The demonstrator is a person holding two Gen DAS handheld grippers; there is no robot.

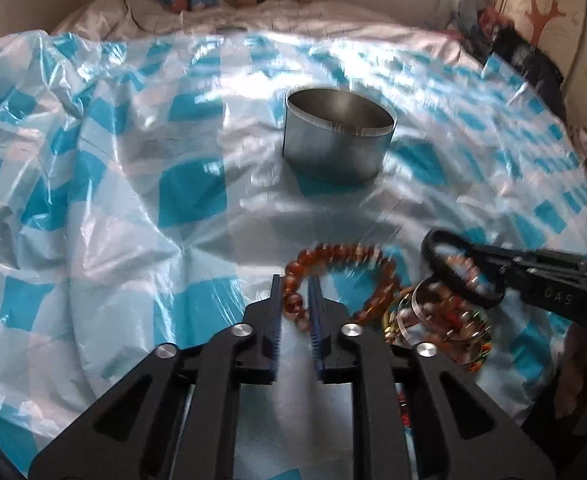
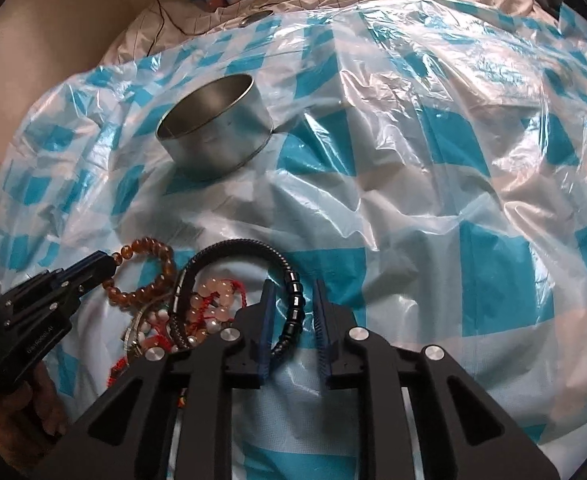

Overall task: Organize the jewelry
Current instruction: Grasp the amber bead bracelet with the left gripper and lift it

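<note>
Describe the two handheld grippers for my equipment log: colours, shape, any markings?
Both are matte black, with angular linkage arms that have triangular cut-outs and round silver pivot bolts. The left gripper and right gripper each have two narrow fingers lined with ribbed blue pads. Small pale lettering, too blurred to read, runs along the body's side. No cables or sleeves show.

The tin (image 2: pixel 217 136) is bare metal with a dull, brushed shine. The checked sheet (image 2: pixel 433 208) is thin glossy plastic, very wrinkled. The amber beads (image 1: pixel 333 256) look glassy and smooth.
</note>
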